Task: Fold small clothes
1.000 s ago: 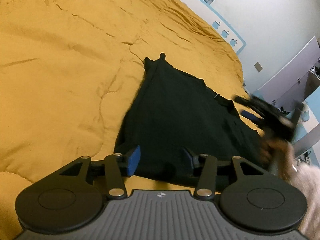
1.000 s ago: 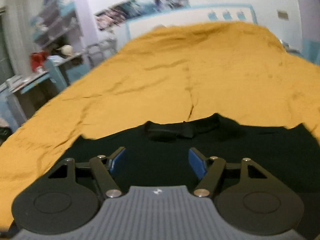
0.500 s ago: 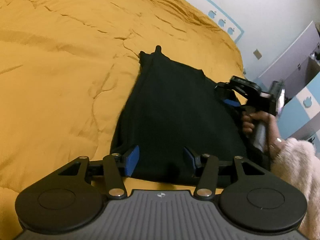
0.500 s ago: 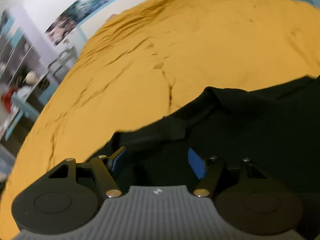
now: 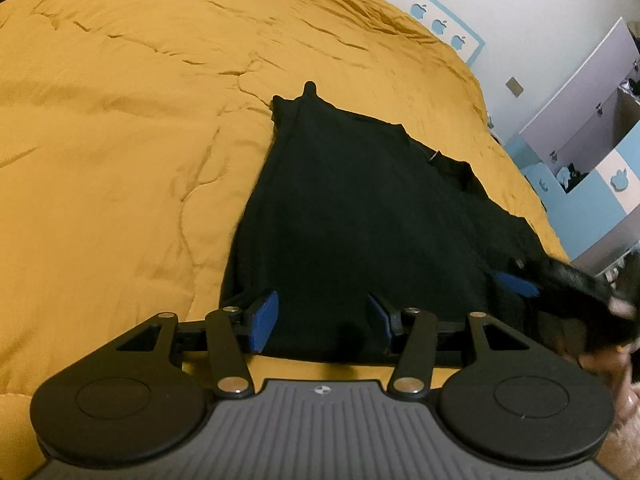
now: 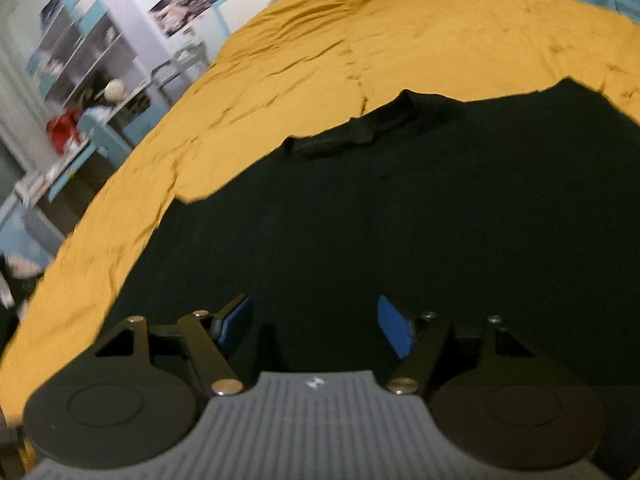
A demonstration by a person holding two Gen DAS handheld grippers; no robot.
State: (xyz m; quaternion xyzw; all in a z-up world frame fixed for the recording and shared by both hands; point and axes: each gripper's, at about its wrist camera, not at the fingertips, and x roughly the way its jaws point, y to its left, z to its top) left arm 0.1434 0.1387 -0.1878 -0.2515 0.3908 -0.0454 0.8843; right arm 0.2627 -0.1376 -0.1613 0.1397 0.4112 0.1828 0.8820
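Note:
A black garment (image 5: 360, 208) lies flat on the yellow bedspread (image 5: 120, 120). It also fills the right wrist view (image 6: 400, 220), with its collar (image 6: 360, 132) at the far edge. My left gripper (image 5: 320, 320) is open and empty, hovering over the garment's near edge. My right gripper (image 6: 316, 324) is open and empty, low over the cloth. The right gripper also shows blurred at the right edge of the left wrist view (image 5: 560, 280), by the garment's right side.
The yellow bedspread (image 6: 360, 40) stretches wide around the garment, with wrinkles. A white wall with a blue border (image 5: 440, 20) and a cabinet (image 5: 580, 120) stand beyond the bed. Shelves and a cluttered desk (image 6: 80, 100) stand to the left in the right wrist view.
My right gripper has moved from near the collar down toward the garment's near right side and lower over the cloth. My left gripper has barely moved.

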